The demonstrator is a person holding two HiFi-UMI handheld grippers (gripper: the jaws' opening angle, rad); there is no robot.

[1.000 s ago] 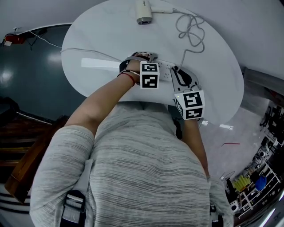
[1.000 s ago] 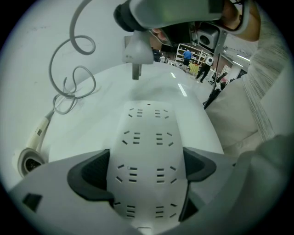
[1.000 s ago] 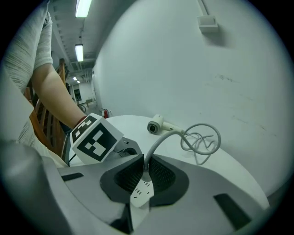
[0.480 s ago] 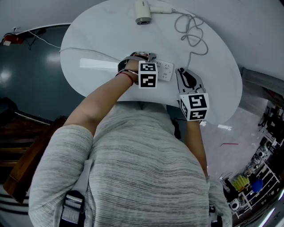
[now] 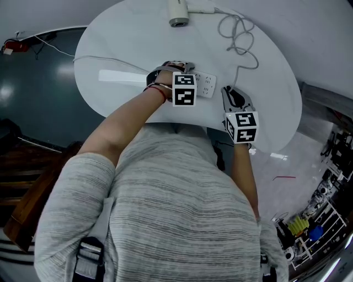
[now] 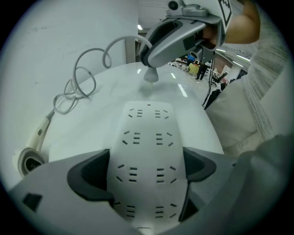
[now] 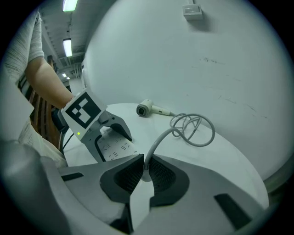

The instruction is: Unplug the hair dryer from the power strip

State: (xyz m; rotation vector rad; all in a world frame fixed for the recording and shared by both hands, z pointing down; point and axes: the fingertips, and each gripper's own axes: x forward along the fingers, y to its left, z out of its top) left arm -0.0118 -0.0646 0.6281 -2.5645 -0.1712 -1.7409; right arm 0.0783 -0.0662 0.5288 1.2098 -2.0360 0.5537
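Observation:
My left gripper (image 6: 147, 170) is shut on the white power strip (image 6: 148, 151), one pad pressing each long side; in the head view it sits beside the strip (image 5: 207, 86) under the marker cube. To its right, my right gripper (image 5: 230, 95) is shut on the hair dryer's white plug (image 7: 146, 175). The plug (image 6: 150, 75) is out of the strip, just off its far end and low over the table. Its grey cord (image 5: 238, 34) runs in loose loops to the white hair dryer (image 5: 178, 12) lying at the table's far edge.
The round white table (image 5: 127, 49) also carries a flat white bar (image 5: 121, 77) left of the strip and a thin cable (image 5: 105, 59) trailing off the left edge. Dark floor lies left of the table, and a wall outlet (image 7: 192, 10) sits high behind it.
My right gripper has pulled away from the strip's end to the right and sunk toward the table, taking the plug and cord with it. The left gripper and strip have stayed put.

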